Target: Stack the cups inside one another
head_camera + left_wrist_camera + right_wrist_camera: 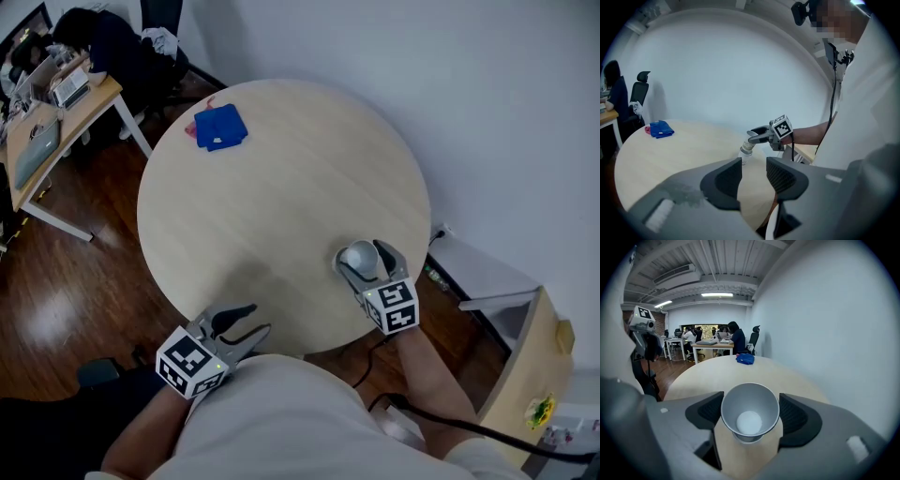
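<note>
- White shirt (281,422) is nearest in the head view. The left gripper (258,319) hangs just past it, at the near-left edge of the tabletop (281,187).
- Left fingers (723,180) stand partly apart with a clear gap. Only bare tabletop shows through it, so nothing is held. It reads as idle, and I see no loose cup for it to fetch.
- The right gripper (364,258) is at the near-right of the tabletop, its fingers closed against both sides of the cup stack (750,411), at the rim.
- The cup stack stands upright on the tabletop, near the right edge. Gripping at the rim probably steadies it, or readies a lift.
- Judgement: no separate cup shows anywhere, so nesting looks done or close to it.
- Only the right gripper view looks down into the cup: grey wall, white base, and a second rim just below the top one. That suggests more than one cup nested.
- Only the left gripper view gives the side profile: a ringed stack with its base on the tabletop and the right fingers at its top.
- The head view gives the layout: blue cloth (220,127) at far left, well apart from the stack, and a desk (56,122) off the tabletop, far left.
</note>
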Tool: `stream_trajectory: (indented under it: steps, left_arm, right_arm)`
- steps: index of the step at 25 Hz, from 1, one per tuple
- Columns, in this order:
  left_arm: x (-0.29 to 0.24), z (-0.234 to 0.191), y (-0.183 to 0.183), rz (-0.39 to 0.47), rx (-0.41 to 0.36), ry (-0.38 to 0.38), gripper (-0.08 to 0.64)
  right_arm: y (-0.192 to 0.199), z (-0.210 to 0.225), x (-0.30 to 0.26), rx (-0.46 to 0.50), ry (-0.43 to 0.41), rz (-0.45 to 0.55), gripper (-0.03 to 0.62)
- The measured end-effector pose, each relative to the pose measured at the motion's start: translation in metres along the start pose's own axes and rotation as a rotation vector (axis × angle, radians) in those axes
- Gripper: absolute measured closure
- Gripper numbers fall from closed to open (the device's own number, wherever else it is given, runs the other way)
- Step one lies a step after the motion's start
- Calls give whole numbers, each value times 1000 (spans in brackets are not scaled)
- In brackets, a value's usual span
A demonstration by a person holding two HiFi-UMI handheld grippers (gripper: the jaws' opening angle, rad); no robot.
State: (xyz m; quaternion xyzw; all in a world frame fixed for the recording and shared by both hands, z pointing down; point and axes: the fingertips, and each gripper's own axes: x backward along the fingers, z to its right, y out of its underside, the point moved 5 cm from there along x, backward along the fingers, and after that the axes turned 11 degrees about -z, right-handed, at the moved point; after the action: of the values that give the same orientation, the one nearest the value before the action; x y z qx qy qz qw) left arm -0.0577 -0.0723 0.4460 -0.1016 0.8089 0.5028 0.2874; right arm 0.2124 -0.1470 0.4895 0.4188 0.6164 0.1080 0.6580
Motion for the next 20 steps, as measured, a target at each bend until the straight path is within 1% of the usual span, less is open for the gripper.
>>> stream_trajectory:
  steps: [4, 7, 12, 16, 18, 20]
  left_arm:
    - [2, 0, 2, -3, 24, -33, 388]
    - [1, 1, 3, -12, 32, -45, 387]
    - [-5, 7, -1, -19, 27, -49, 387]
    - [-15, 16, -12, -21, 8, -40, 388]
    - [-21, 21, -15, -24, 1, -40, 387]
    - [-27, 27, -17, -25, -3, -41, 387]
  right_arm:
    - [16, -1, -19, -6, -36, -31, 213]
    - [18, 0, -24, -6, -64, -29, 206]
    - [-9, 3, 5, 37, -77, 61, 187]
    - [-34, 21, 41, 32, -48, 160, 187]
    - [-38, 27, 56, 30, -36, 188, 187]
    - [-34, 31, 65, 34, -33, 198, 187]
